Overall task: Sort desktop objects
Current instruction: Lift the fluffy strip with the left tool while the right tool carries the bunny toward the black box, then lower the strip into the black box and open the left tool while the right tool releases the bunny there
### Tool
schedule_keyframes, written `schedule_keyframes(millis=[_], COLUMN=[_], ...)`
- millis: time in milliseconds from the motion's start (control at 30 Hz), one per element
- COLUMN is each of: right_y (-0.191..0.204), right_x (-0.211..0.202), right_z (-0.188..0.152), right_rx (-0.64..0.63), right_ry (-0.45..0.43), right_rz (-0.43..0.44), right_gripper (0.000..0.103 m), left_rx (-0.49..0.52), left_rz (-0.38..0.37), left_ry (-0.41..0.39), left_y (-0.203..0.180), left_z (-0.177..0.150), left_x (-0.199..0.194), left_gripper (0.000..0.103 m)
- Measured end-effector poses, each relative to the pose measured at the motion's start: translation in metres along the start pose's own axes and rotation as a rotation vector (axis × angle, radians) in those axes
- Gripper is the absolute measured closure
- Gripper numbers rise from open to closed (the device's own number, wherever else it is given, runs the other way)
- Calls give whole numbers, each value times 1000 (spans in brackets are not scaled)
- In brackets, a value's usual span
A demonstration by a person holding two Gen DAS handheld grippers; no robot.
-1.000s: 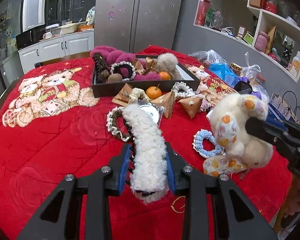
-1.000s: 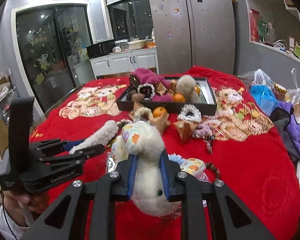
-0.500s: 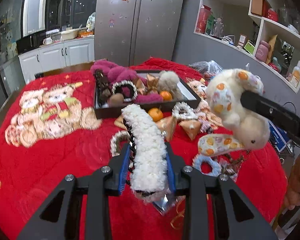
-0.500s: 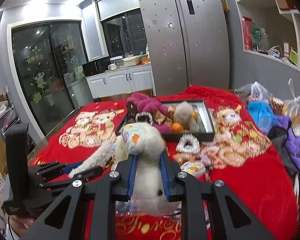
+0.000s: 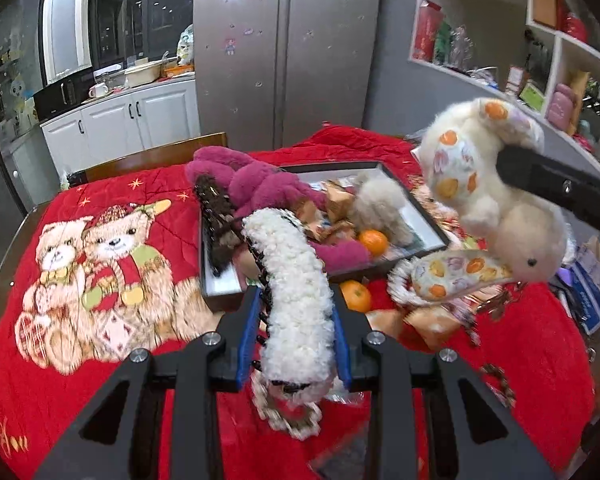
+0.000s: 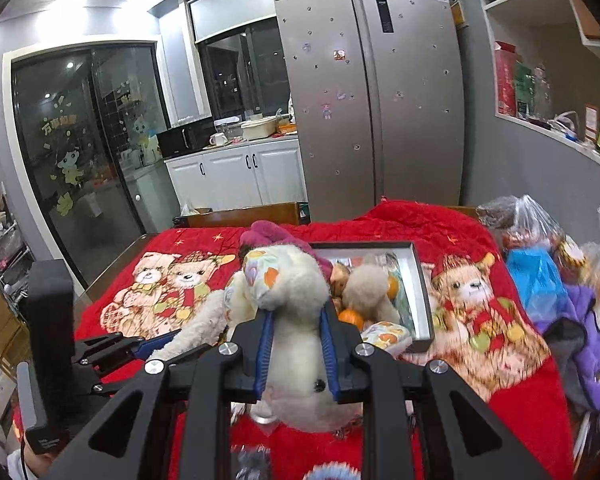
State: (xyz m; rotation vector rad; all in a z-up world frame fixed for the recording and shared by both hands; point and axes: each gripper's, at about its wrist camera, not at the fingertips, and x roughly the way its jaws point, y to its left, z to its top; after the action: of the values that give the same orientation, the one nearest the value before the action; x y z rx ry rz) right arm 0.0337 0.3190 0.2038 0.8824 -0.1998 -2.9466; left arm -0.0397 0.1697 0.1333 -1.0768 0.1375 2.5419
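Jaws of the left gripper are clamped on a white fluffy hair claw clip, which stands up out of the grip and leans toward the upper left of the left wrist frame. The clip's dark teeth show along its left edge. Jaws of the right gripper are clamped on a cream plush toy with orange-patterned fabric ears; the toy is held off the surface, and in the left wrist view it hangs at the right of the frame, one patterned ear drooping toward the lower left.

Both held items are above a tabletop covered by a red blanket printed with teddy bears. A dark rectangular tray sits at mid-frame on the blanket. Inside it: a magenta plush toy at the far left end, a beige plush ball toward the right, a dark hair claw along the left wall, and one mandarin orange near the front wall. A second mandarin orange lies on the blanket just outside the tray's front wall, beside the left gripper's right finger.

Loose items remain on the blanket outside the tray, at lower centre and lower right of the left wrist frame: a frilled scrunchie directly under the held clip, and a brown wrapped packet near the second orange. Motion blur prevents finer identification of these.

Plastic bags lie at the right edge of the right wrist frame.
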Motion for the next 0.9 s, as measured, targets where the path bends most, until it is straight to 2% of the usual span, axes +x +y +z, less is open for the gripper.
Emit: schedule_keyframes(millis=[200, 367, 533, 600, 733, 900], right_y=[-9, -15, -21, -23, -28, -37], right_x=[66, 122, 165, 182, 207, 227], right_z=[29, 47, 62, 67, 67, 60], right_rx=[-25, -25, -2, 2, 10, 32], right_ry=[44, 84, 94, 106, 123, 146], right_rz=[14, 31, 53, 48, 24, -4], right_gripper=[81, 81, 81, 81, 81, 81], left_rx=[-2, -24, 9, 5, 39, 9], left_rz=[13, 13, 11, -12, -3, -22], left_ry=[31, 52, 44, 41, 50, 69], left_y=[10, 20, 23, 27, 28, 32], left_z=[35, 48, 46, 42, 39, 37], left_x=[57, 97, 119, 126, 135, 144], left_gripper=[70, 70, 70, 70, 70, 70])
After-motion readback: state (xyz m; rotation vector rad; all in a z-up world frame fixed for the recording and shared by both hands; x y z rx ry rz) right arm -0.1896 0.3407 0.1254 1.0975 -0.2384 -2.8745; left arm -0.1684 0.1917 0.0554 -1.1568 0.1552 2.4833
